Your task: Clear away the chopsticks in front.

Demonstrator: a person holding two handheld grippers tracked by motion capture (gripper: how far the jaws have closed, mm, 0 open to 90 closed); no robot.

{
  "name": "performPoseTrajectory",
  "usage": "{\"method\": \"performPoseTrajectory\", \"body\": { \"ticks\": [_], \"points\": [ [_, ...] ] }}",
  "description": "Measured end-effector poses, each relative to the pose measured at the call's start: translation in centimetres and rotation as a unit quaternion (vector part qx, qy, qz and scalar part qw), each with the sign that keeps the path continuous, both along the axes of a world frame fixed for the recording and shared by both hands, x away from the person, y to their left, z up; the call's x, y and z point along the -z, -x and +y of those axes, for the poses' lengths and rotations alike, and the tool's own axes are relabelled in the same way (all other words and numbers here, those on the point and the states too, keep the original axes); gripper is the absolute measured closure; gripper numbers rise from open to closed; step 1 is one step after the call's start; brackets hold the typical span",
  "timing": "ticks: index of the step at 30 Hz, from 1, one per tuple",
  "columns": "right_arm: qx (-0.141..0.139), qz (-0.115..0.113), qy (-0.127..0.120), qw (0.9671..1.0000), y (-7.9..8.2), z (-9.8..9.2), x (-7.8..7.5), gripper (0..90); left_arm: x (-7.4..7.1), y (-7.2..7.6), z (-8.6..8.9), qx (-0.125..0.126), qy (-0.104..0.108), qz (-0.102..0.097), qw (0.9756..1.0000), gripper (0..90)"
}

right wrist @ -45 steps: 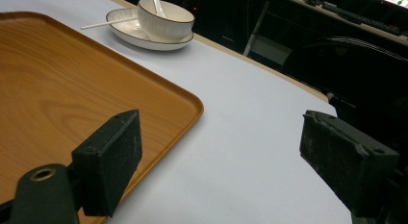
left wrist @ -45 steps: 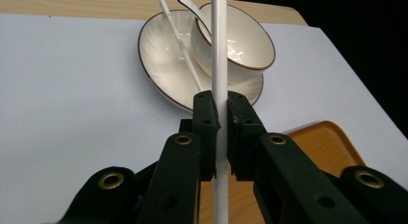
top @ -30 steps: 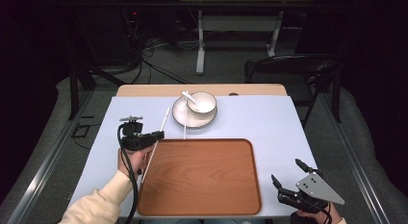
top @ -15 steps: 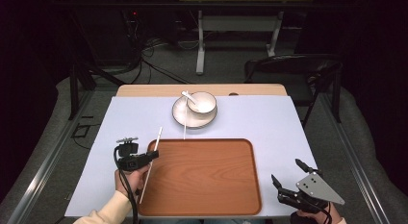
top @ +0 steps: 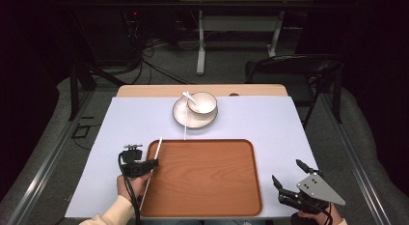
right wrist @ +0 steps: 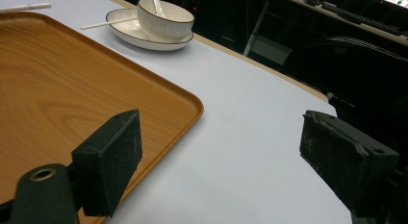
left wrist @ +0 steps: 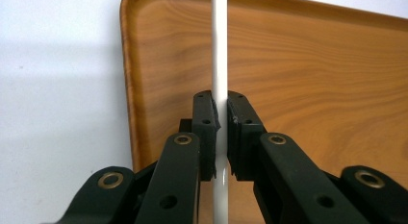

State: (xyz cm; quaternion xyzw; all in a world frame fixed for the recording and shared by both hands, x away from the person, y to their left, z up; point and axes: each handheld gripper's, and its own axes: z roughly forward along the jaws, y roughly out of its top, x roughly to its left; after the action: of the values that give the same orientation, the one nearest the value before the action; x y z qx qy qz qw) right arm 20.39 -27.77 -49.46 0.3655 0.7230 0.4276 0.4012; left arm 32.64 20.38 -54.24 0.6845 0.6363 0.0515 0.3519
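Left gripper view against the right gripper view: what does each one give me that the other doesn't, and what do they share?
The left gripper view alone shows the left tool shut on a white chopstick held over the tray's left side. The right gripper view alone shows the right tool open with nothing between its jaws, plus the bowl with a spoon on its plate, and a second chopstick leaning on that plate. Both share the wooden tray and the pale tabletop.

Both grippers low at the table's near edge

Left gripper (top: 153, 162) near the left corner, jaws clamped shut; right gripper (top: 288, 178) by the right corner, jaws spread wide, hand beneath.
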Motion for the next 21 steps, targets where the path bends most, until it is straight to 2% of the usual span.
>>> {"method": "performPoseTrajectory", "body": {
  "ticks": [11,18,21],
  "points": [
    [0.001,-0.001,-0.001,1.0000,0.02,0.00,0.00,14.3,0.42,-0.10,-0.06,-0.003,-0.021,0.010,0.9997,83.4],
    [0.001,-0.002,-0.001,1.0000,0.03,0.01,0.00,14.3,0.45,-0.09,-0.24,0.003,-0.030,0.004,0.9995,82.5],
    [0.002,-0.002,-0.001,1.0000,0.03,0.01,0.00,14.3,0.40,-0.05,-0.33,0.008,-0.032,0.003,0.9994,78.8]
  ]
}}
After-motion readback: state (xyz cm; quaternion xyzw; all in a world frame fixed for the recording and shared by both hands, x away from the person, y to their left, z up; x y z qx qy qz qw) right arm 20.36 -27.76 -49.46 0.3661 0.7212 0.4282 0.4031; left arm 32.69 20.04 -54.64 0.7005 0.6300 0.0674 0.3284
